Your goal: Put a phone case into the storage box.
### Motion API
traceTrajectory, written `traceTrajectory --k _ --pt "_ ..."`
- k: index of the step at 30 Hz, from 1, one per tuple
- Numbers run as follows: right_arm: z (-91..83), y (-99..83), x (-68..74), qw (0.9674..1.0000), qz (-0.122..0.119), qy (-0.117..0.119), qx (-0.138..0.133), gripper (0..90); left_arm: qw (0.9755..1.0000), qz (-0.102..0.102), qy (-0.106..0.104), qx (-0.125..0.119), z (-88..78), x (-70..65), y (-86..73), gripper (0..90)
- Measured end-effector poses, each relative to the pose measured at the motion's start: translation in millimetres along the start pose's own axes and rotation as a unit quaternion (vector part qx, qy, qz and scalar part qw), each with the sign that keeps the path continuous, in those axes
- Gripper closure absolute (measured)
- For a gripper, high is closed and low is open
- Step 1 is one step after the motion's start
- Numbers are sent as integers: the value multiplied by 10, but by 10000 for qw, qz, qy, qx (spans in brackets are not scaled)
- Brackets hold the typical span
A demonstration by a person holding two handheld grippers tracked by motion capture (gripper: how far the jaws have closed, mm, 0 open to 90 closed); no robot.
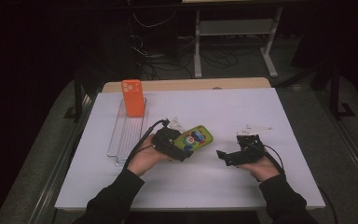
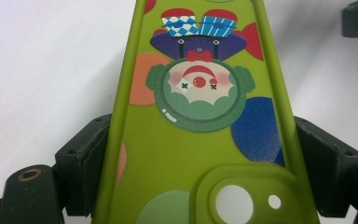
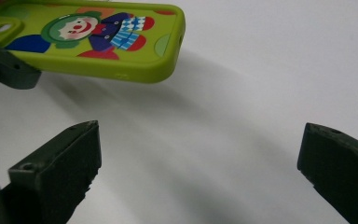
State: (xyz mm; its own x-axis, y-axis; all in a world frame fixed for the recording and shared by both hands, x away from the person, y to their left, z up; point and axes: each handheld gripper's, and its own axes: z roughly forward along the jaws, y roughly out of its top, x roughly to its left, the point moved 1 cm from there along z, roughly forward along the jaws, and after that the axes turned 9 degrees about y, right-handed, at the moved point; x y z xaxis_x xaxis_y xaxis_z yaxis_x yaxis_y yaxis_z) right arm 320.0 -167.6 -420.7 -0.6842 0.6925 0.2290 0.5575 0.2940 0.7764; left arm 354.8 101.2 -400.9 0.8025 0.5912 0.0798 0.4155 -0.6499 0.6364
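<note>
A green phone case printed with a clown lies flat between the jaws of my left gripper, which is shut on its two long edges near the camera cutout. In the left gripper view the green phone case runs up the middle, and the gripper's pads press on both sides. It hangs slightly above the white table, as its shadow in the right gripper view shows under the green phone case. My right gripper stands open to the right of the case, nothing between its jaws. An orange phone case stands upright in a clear rack.
The white table has free room in front and to the right. The clear rack lies along the left side. A wooden board's edge shows at the far side, with desk legs and cables on the floor beyond.
</note>
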Motion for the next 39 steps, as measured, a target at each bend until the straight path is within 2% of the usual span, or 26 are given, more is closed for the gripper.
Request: traceTrajectory --k 3,4,5,10,11,13,16,20,25,26,27,31,32,33,34,35,36,37,38,39 --pt "25 0 26 9998 -155 -121 -17 0 10000 -5 -34 -29 1 3 -1 154" --pt "33 0 39 9995 -256 -158 -20 0 10000 3 -13 -38 4 8 -4 154" --pt "45 3 67 9986 -462 -238 -28 0 10000 -14 -47 -18 4 13 -4 154" --pt "56 4 113 9970 -678 -373 -32 0 10000 -14 -48 -18 3 9 -6 154" --pt "63 0 134 9935 -991 -553 36 0 10000 -11 -41 -19 0 8 -5 154" --pt "73 -6 153 9906 -1220 -609 65 0 10000 -14 -42 -20 -7 11 -3 154" --pt "79 -11 177 9888 -1341 -644 76 0 10000 -13 -54 -12 -7 18 -4 154" --pt "100 -15 225 9833 -1644 -763 147 0 10000 -28 -57 -24 -16 28 -6 154" --pt "119 -21 278 9729 -2080 -982 233 0 10000 -14 -54 -10 -26 40 -8 154" --pt "119 -21 278 9729 -2080 -982 233 0 10000 -14 -54 -10 -26 40 -8 154" --pt "128 -24 290 9685 -2239 -1055 275 0 10000 -7 -47 -13 -28 41 -7 155" --pt "136 -28 327 9586 -2559 -1202 324 0 10000 30 -51 -24 -28 43 -3 154" --pt "140 -30 335 9549 -2671 -1258 312 0 10000 42 -53 -15 -29 43 -2 154" --pt "140 -30 335 9549 -2671 -1258 312 0 10000 42 -53 -15 -29 43 -2 155" --pt "141 -34 351 9529 -2721 -1299 335 0 10000 70 -54 -6 -29 44 -1 155" --pt "148 -36 367 9431 -2981 -1420 385 0 9999 99 -58 19 -33 45 0 154" --pt "148 -36 367 9431 -2981 -1420 385 0 9999 99 -58 19 -33 45 0 155" --pt "160 -39 387 9356 -3167 -1498 436 0 9999 -80 -62 -89 -17 20 0 155" --pt "160 -39 395 9318 -3261 -1528 461 0 9999 -81 -63 -87 -17 20 0 155" --pt "160 -39 395 9318 -3261 -1528 461 0 9999 -81 -63 -87 -17 20 0 155"
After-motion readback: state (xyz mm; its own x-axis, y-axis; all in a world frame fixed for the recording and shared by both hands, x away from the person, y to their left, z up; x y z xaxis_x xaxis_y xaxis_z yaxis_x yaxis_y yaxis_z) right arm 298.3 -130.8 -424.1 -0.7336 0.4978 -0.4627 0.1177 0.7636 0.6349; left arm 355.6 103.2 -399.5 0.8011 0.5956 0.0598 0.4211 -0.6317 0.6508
